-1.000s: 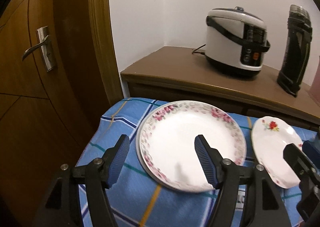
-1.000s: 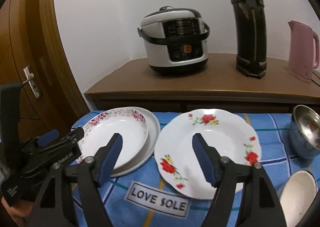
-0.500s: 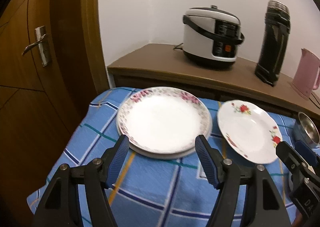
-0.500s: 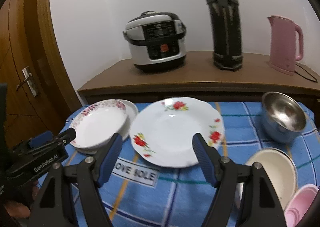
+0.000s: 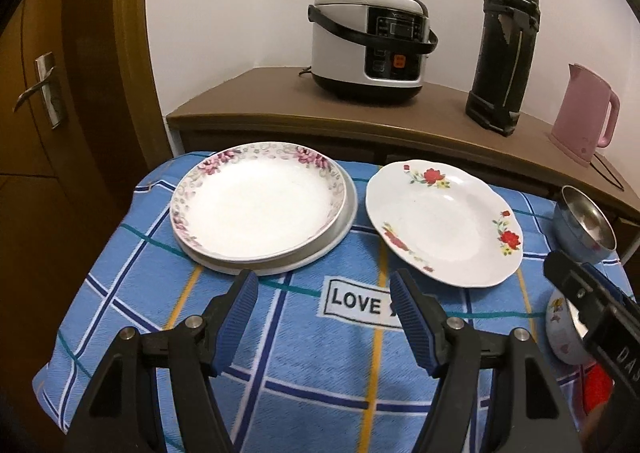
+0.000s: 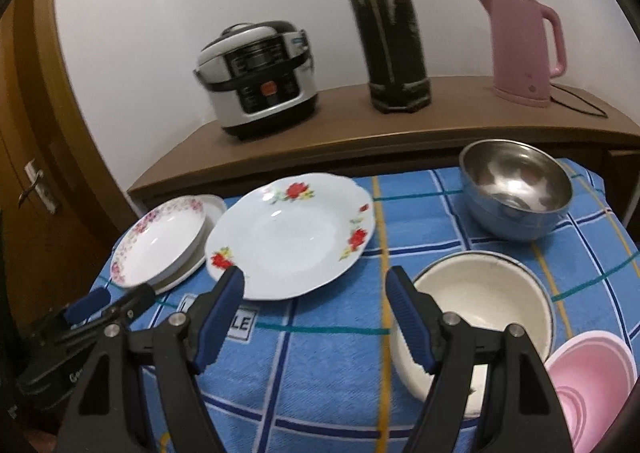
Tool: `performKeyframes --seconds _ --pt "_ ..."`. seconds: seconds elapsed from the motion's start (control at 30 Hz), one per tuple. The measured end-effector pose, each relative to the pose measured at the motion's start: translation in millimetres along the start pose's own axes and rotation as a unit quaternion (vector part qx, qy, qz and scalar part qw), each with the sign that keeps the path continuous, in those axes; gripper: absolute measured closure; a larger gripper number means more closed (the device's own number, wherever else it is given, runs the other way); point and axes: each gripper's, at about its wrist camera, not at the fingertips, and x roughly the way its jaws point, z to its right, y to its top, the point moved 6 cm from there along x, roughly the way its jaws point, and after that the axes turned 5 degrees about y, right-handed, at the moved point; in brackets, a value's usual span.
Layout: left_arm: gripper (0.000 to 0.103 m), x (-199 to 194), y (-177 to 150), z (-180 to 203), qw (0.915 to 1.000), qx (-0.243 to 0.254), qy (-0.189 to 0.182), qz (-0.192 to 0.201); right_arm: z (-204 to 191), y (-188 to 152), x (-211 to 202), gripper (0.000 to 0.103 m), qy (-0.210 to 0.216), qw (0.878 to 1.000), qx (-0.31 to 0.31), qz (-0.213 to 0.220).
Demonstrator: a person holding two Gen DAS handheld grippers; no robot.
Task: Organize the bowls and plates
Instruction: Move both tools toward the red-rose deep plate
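Left wrist view: the left hand-held gripper (image 5: 324, 307) is wide open, holding nothing; the right hand-held gripper (image 6: 314, 303) too.

You've got a blue checked cloth (image 5: 304, 369) under a pink-flowered plate (image 5: 256, 205), a red-rose plate (image 5: 440, 221) (white grounds both) and a pink bowl (image 6: 592, 381).

- pink bowl (image 6: 592, 385): cut off by the right wrist view's lower right edge.
- cream bowl (image 6: 480, 293): near rim hidden behind the right gripper's (image 6: 314, 315) finger.
- patterned small bowl (image 5: 560, 333): mostly hidden behind the right gripper in the left wrist view.
- cloth label (image 5: 356, 301): lettering partly covered by a left gripper (image 5: 324, 317) finger.
- plain plate (image 5: 340, 229): only its rim shows under the pink-rimmed plate (image 5: 256, 201).
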Motion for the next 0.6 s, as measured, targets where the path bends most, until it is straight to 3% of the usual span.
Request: performKeyframes --seconds 0.27,0.4,0.6 --pt "0.032 20 21 13 0.9998 -0.018 -0.004 -0.003 26 17 11 0.029 -0.023 0.998 0.052 0.002" --pt "0.032 34 25 20 0.9995 -0.029 0.006 -0.009 31 25 26 0.036 -0.024 0.997 0.066 -0.006" --pt "0.032 47 26 29 0.9986 -0.045 0.016 -0.023 37 35 50 0.037 -0.032 0.995 0.089 -0.019"
